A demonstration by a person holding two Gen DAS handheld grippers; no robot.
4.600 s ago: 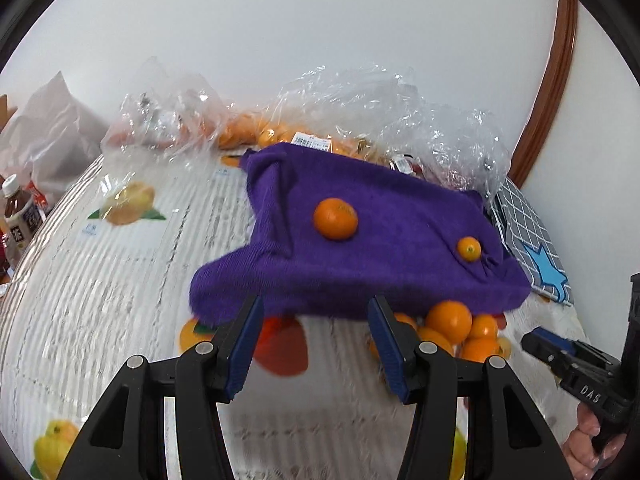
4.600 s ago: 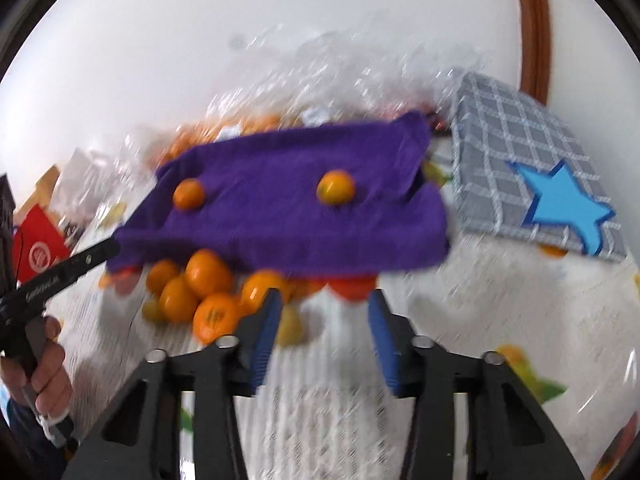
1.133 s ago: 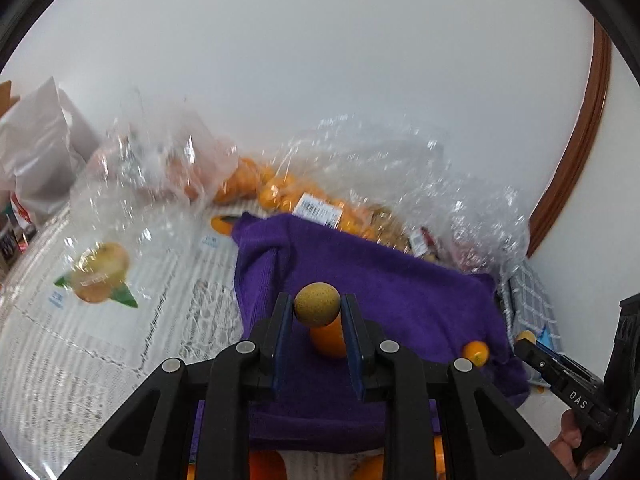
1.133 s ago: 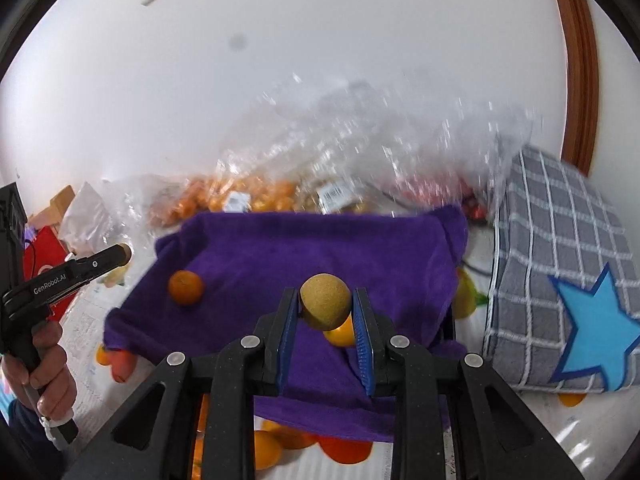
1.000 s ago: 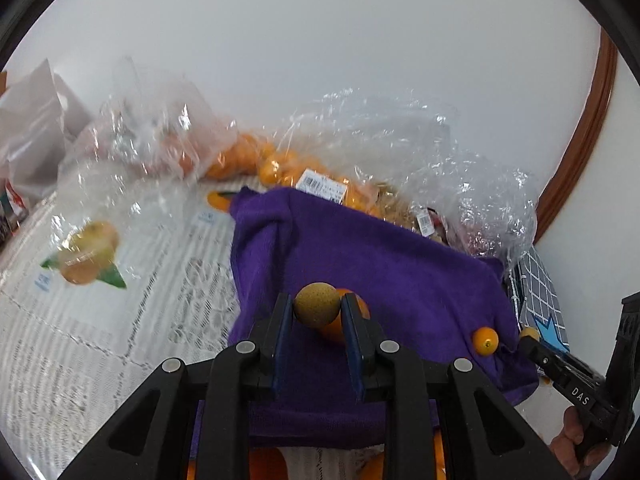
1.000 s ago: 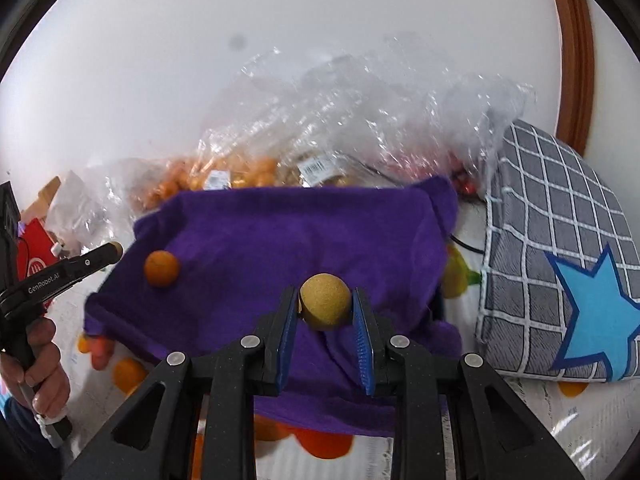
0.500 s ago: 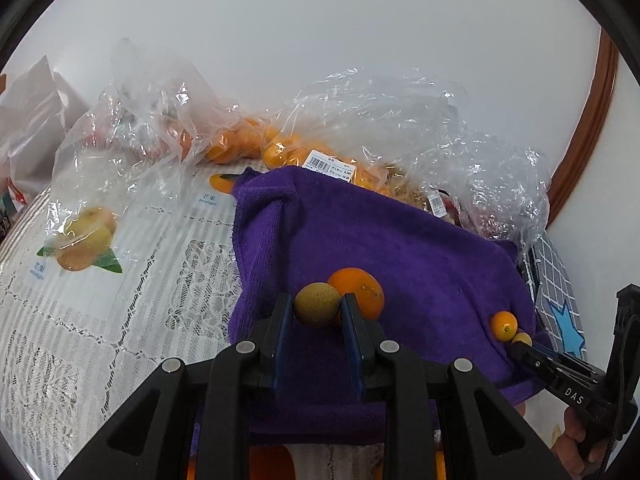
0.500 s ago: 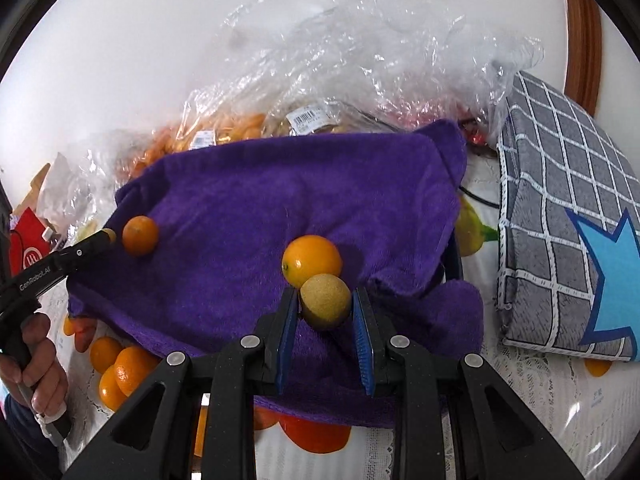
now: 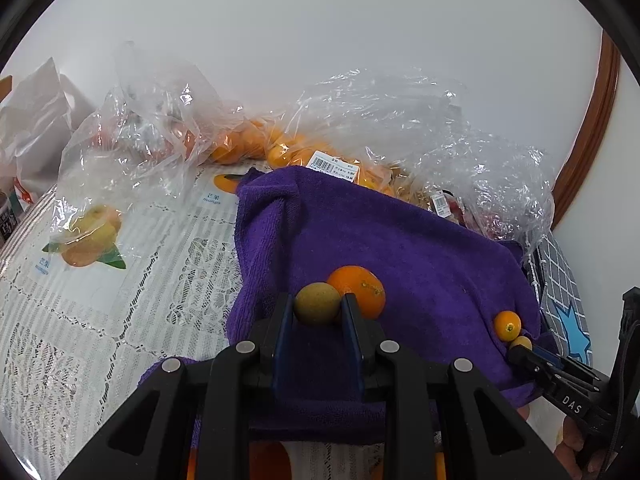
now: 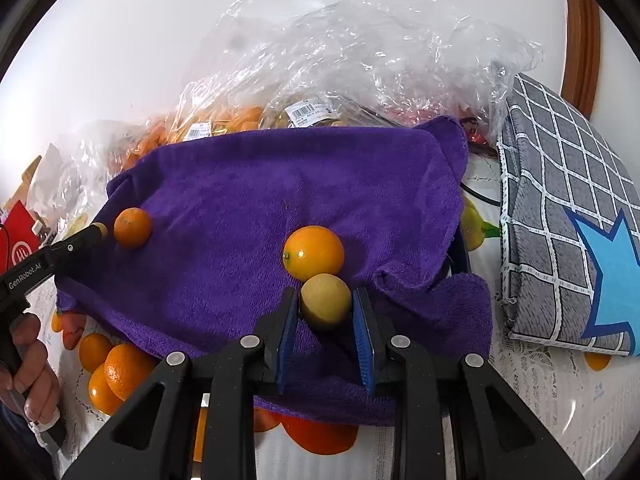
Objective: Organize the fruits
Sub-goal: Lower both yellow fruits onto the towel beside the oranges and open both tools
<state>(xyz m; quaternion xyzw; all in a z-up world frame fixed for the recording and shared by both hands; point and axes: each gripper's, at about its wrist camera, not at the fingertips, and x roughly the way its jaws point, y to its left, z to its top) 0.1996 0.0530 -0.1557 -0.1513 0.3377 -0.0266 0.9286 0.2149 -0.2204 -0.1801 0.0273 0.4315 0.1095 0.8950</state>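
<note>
My left gripper (image 9: 317, 310) is shut on a small olive-brown fruit (image 9: 316, 303), low over the purple towel (image 9: 400, 248), right next to an orange (image 9: 358, 285). My right gripper (image 10: 325, 305) has a small yellow-brown fruit (image 10: 326, 300) between its fingers, low over the towel (image 10: 260, 200) beside a yellow-orange fruit (image 10: 314, 253). That fruit shows as a small one (image 9: 507, 325) in the left wrist view, with the right gripper's tip (image 9: 520, 346) next to it. The left gripper's tip (image 10: 94, 232) sits by the orange (image 10: 132, 227).
Clear plastic bags of oranges (image 9: 260, 144) lie behind the towel. Several loose oranges (image 10: 114, 368) lie on the lace tablecloth (image 9: 80, 320) under the towel's front edge. A grey checked cushion with a blue star (image 10: 572, 232) lies at the right.
Both grippers, each holding its small fruit, have moved down and forward over the towel, closer to the fruits lying on it. The right gripper's jaws look slightly wider around its fruit.
</note>
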